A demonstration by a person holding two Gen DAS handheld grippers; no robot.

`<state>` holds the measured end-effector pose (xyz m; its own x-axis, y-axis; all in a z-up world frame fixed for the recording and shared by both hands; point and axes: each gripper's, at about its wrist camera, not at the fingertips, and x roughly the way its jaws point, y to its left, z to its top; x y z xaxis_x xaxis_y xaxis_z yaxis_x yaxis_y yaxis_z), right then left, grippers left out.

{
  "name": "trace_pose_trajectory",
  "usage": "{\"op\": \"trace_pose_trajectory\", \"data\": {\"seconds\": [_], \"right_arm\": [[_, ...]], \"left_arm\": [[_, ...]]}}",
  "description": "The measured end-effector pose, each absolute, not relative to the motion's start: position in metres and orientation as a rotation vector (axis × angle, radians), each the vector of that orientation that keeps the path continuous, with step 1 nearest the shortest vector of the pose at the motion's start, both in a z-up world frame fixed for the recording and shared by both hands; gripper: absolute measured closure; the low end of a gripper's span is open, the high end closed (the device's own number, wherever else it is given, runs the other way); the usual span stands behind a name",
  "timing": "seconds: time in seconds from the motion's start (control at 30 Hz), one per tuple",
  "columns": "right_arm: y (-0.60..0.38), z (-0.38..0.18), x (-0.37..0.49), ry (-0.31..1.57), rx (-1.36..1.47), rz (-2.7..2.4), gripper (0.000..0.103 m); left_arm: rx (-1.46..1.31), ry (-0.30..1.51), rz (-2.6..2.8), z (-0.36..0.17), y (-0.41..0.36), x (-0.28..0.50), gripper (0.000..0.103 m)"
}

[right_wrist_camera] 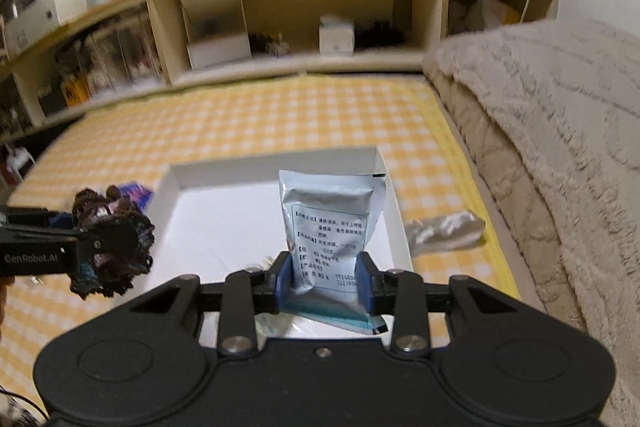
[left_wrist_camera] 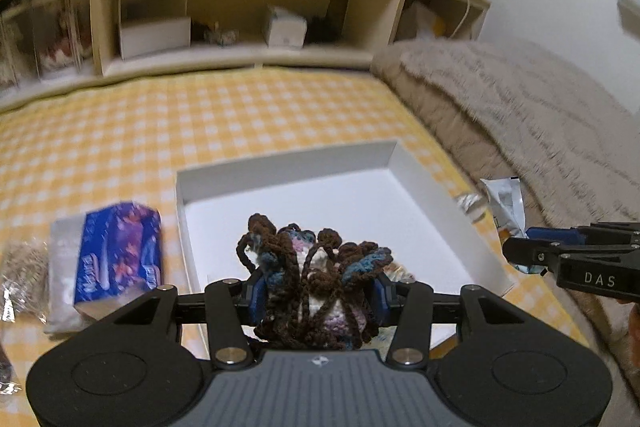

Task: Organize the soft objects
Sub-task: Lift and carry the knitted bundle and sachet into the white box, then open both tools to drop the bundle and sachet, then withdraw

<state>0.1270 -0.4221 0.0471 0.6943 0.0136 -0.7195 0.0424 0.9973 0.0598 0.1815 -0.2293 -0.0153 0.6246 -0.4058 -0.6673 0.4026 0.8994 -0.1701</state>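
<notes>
Upright, the silver sachet [right_wrist_camera: 326,231] stands with its long axis vertical, printed face toward the right wrist camera, pinched near its lower end by the right gripper [right_wrist_camera: 325,283] above the white box [right_wrist_camera: 390,211]. Left gripper [left_wrist_camera: 318,301] clamps a crocheted yarn bundle [left_wrist_camera: 316,275], a rounded clump without clear long axis, over the box's near edge. Box rests on yellow checked sheet [left_wrist_camera: 240,115]; blue packet [left_wrist_camera: 120,251] lies left, beige blanket [right_wrist_camera: 540,107] right.

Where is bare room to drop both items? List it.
Free: the white box floor, bare between its walls; the checkered sheet between box and shelf. Crowded: left of the box by the blue pack; right, a wrapper against the blanket.
</notes>
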Motion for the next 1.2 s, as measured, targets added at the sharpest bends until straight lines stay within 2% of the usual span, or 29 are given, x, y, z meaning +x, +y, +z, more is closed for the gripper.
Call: {"op": "trace_pose_trajectory", "data": {"seconds": [0.3, 0.57, 0.6, 0.63, 0.67, 0.73, 1.2], "right_arm": [[-0.426, -0.009, 0.159, 0.945, 0.072, 0.012, 0.067], [-0.422, -0.037, 0.175, 1.012, 0.041, 0.006, 0.066], [-0.422, -0.039, 0.176, 1.01, 0.042, 0.004, 0.065], [-0.422, -0.04, 0.176, 1.006, 0.042, 0.004, 0.063], [-0.422, -0.04, 0.176, 1.002, 0.042, -0.002, 0.056], [-0.423, -0.039, 0.177, 0.994, 0.043, -0.035, 0.027], [-0.423, -0.018, 0.162, 0.987, 0.026, -0.034, 0.025]], "left_arm": [[-0.007, 0.869, -0.465, -0.057, -0.23, 0.21, 0.053], [-0.016, 0.936, -0.478, -0.085, -0.233, 0.22, 0.053], [-0.016, 0.937, -0.479, -0.087, -0.233, 0.221, 0.053], [-0.015, 0.936, -0.479, -0.088, -0.234, 0.222, 0.047], [-0.012, 0.931, -0.477, -0.089, -0.234, 0.222, 0.033], [-0.011, 0.926, -0.46, -0.089, -0.234, 0.223, 0.024], [0.009, 0.905, -0.457, -0.069, -0.227, 0.206, 0.02]]}}
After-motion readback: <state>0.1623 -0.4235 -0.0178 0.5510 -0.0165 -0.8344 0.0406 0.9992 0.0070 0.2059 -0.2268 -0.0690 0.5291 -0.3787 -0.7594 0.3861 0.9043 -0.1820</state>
